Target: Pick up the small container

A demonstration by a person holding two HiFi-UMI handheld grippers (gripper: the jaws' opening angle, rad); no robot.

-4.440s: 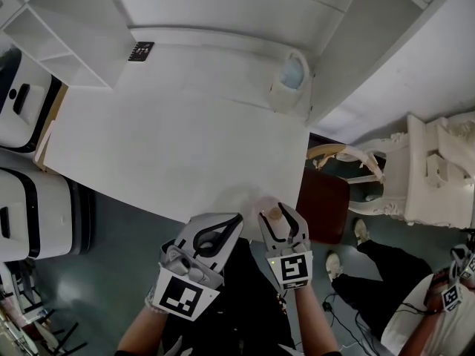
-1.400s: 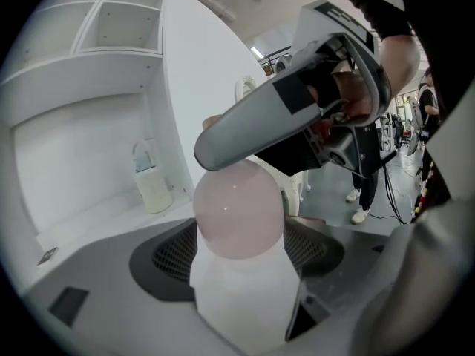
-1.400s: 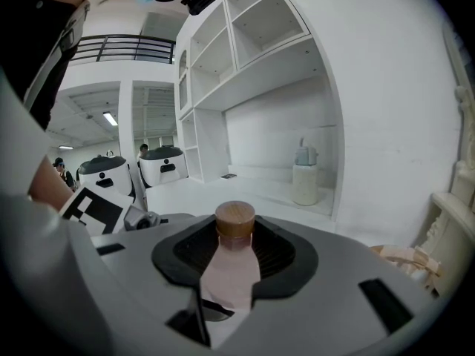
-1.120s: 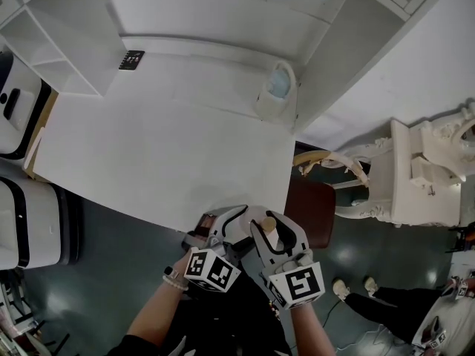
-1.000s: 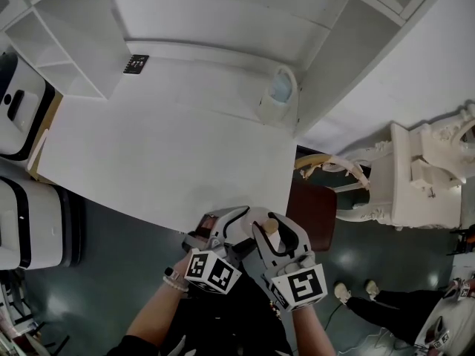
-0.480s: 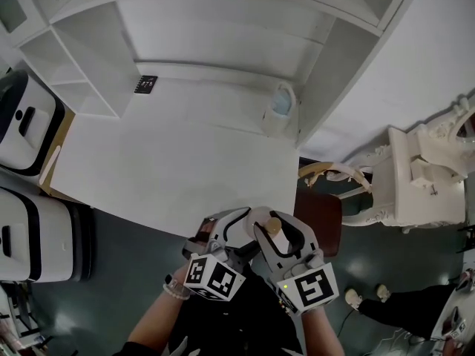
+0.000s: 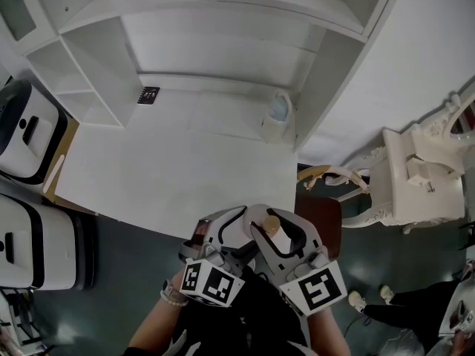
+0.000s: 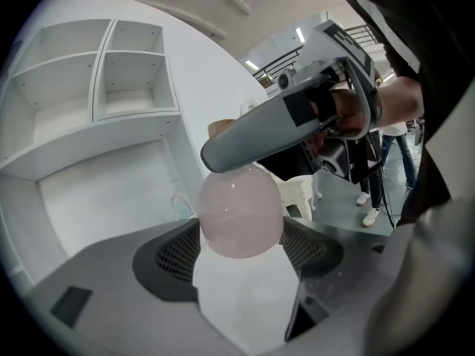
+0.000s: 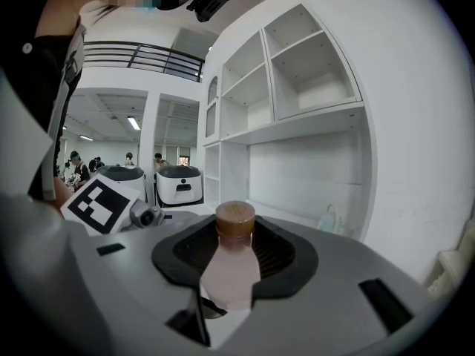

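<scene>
Two grippers share one small container (image 7: 272,224), pale pink with a brown cap (image 9: 235,219). The right gripper (image 7: 276,215) has its jaws closed on the container's sides, and the cap points away from its camera. The left gripper (image 7: 225,225) comes in from the left and has its jaws closed on the container's rounded bottom end. The container is off the tabletop (image 7: 171,169), held in the air just past its near edge, above the dark floor (image 7: 126,251) and close to the person's body. A pale jug (image 7: 276,117) stands at the tabletop's far right corner, well apart.
</scene>
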